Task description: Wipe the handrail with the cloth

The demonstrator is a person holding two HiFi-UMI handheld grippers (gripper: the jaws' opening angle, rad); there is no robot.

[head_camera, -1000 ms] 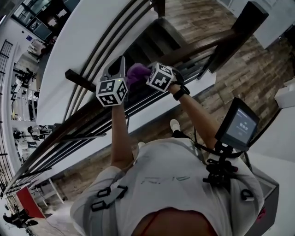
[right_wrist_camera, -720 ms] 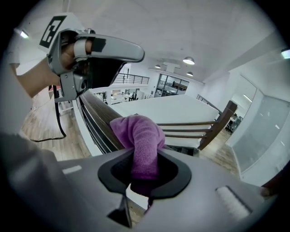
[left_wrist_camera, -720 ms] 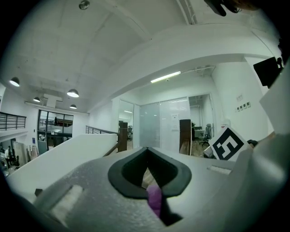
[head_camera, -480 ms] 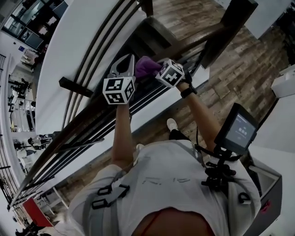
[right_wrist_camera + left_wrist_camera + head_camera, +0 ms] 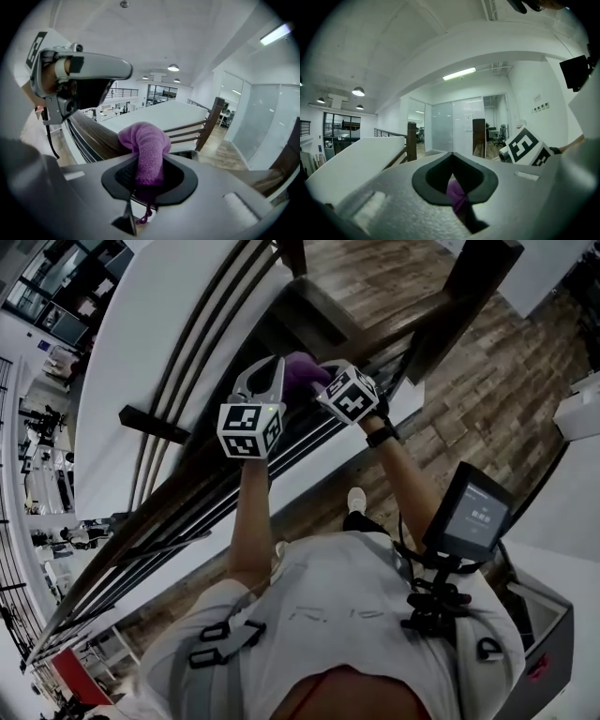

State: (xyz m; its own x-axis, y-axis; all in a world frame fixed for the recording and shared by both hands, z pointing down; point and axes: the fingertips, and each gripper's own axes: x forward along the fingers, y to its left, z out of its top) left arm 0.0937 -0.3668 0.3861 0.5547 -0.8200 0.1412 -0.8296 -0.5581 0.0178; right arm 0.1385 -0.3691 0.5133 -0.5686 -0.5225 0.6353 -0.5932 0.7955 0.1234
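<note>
So my right gripper (image 5: 149, 165) is clamped down on the purple cloth (image 5: 144, 140). The jaws pinch it low, so a fat wad sticks out past the tips and a loose thread hangs out the back. I reckon that's why I'm gripping it that way: the soft bulge meets the wood, not the hard jaws. The wad sits right on top of the dark wooden handrail (image 5: 91, 129), touching it, and the rail runs off to my left and downhill from there. My left gripper (image 5: 265, 376) is just beside the cloth, up over the same rail with its jaws closed to the tips. From its own camera a sliver of purple shows in the slot between them, but I can't tell if it's pinched or just seen through the gap. My guess is it's only there to steady things. The wiping looks like a right-hand job, and plenty of rail below looks left to do.
</note>
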